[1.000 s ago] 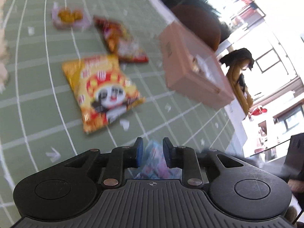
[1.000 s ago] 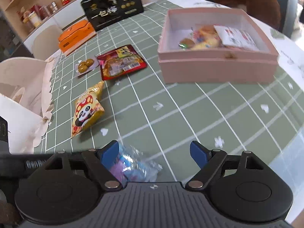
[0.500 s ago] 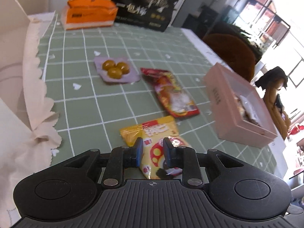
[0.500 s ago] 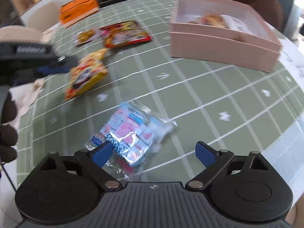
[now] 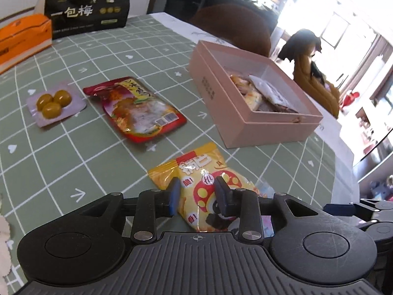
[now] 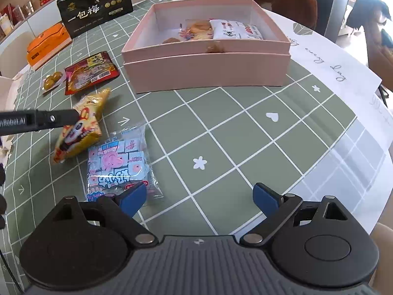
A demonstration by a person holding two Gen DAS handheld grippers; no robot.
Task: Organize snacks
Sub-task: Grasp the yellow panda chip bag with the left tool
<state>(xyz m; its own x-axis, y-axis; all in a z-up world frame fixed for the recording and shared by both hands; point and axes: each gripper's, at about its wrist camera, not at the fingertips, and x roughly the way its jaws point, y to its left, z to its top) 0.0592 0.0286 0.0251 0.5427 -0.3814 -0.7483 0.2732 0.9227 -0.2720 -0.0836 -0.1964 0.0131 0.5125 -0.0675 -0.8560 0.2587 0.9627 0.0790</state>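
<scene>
A yellow panda snack bag (image 5: 203, 179) lies flat on the green checked tablecloth. My left gripper (image 5: 197, 193) hovers over its near half with the jaws opening; the bag shows in the gap and the pads do not press it. In the right wrist view one of the left gripper's fingers (image 6: 59, 119) reaches in over the same yellow bag (image 6: 83, 127). A blue-and-pink sweets packet (image 6: 115, 167) lies beside that bag. My right gripper (image 6: 199, 196) stands wide open with bare cloth between the pads, its left finger over the packet's near corner. The pink box (image 6: 208, 68) holds several snacks.
A red snack pouch (image 5: 137, 108) and a small pack of green plums (image 5: 52, 103) lie to the left of the pink box (image 5: 245, 123). A black bag (image 5: 88, 5) and an orange box (image 5: 22, 39) stand at the far edge. A white paper (image 6: 331, 68) hangs off the right.
The left gripper left the blue packet, swung over to the yellow bag and spread its jaws. The right gripper opened wider and drew back, so the packet now lies at its left finger.
</scene>
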